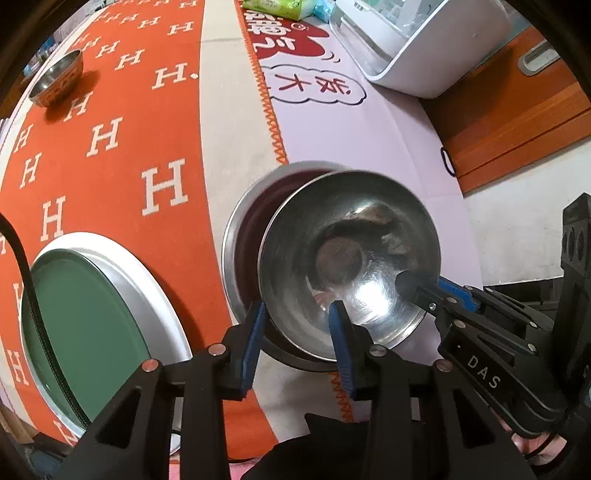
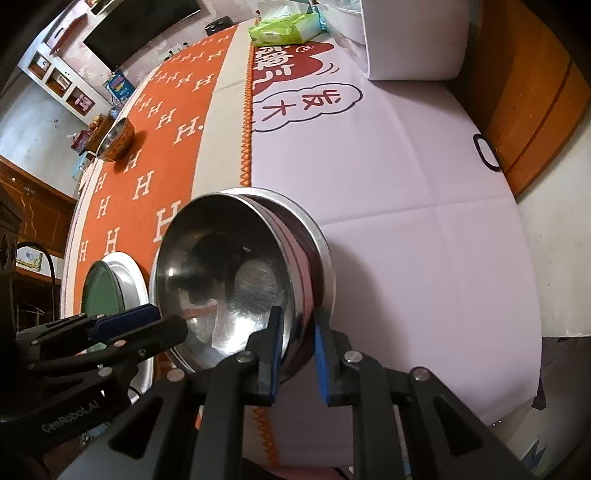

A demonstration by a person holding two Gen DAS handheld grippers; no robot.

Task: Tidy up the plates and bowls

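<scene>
A shiny steel bowl [image 1: 343, 258] [image 2: 229, 280] sits tilted inside a wider steel dish [image 1: 243, 236] [image 2: 321, 254] with a dark red inside, at the seam of the orange H cloth and the pale cloth. My left gripper [image 1: 298, 345] [image 2: 159, 321] straddles the bowl's near-left rim. Its blue pads stand apart and do not press, so it is open. My right gripper [image 2: 297, 350] [image 1: 424, 286] is shut on the opposite rim, one finger inside the bowl and one outside. A green plate [image 1: 85, 314] [image 2: 101, 291] in a white-rimmed dish lies to the left.
A small steel bowl [image 1: 57, 79] [image 2: 116, 140] stands far back on the orange cloth. A white appliance [image 1: 417, 40] [image 2: 406, 37] and a green tissue pack [image 2: 284, 27] sit at the back. A wooden cabinet [image 1: 517, 122] borders the table's right edge.
</scene>
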